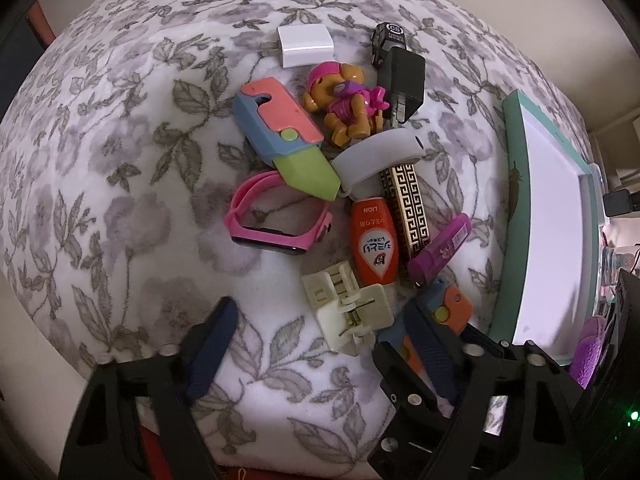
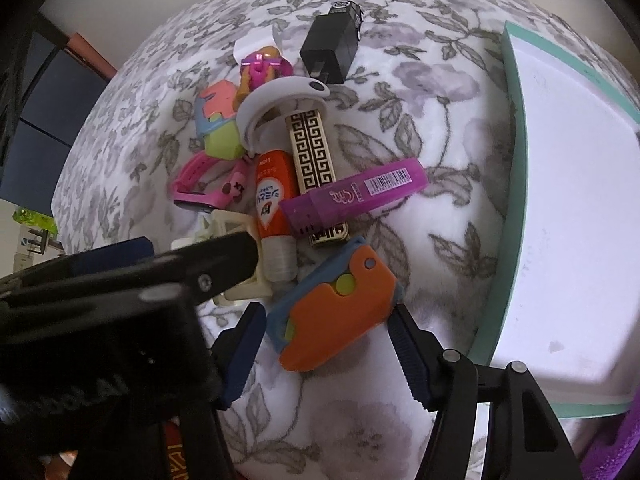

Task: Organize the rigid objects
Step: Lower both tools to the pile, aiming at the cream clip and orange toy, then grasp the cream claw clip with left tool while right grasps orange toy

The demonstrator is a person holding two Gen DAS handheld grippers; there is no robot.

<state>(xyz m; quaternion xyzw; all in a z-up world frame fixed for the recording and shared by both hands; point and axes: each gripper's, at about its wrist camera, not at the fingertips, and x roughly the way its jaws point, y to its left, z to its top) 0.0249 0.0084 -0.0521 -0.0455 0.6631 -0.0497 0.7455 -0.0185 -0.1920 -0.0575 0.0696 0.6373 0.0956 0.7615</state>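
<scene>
Rigid objects all lie in one heap on the floral blanket (image 1: 120, 184); none is in the tray (image 2: 568, 208) yet, so sorting has barely begun. The right gripper (image 2: 328, 340) straddles the orange toy knife (image 2: 336, 316), jaws narrowed about it, with contact uncertain. Just beside it, the left gripper (image 1: 316, 344) hangs half-wide over the cream clip (image 1: 348, 304), holding nothing. Beyond sit the glue bottle (image 1: 374, 240), purple stick (image 2: 352, 196) and pink watch (image 1: 276, 220).
</scene>
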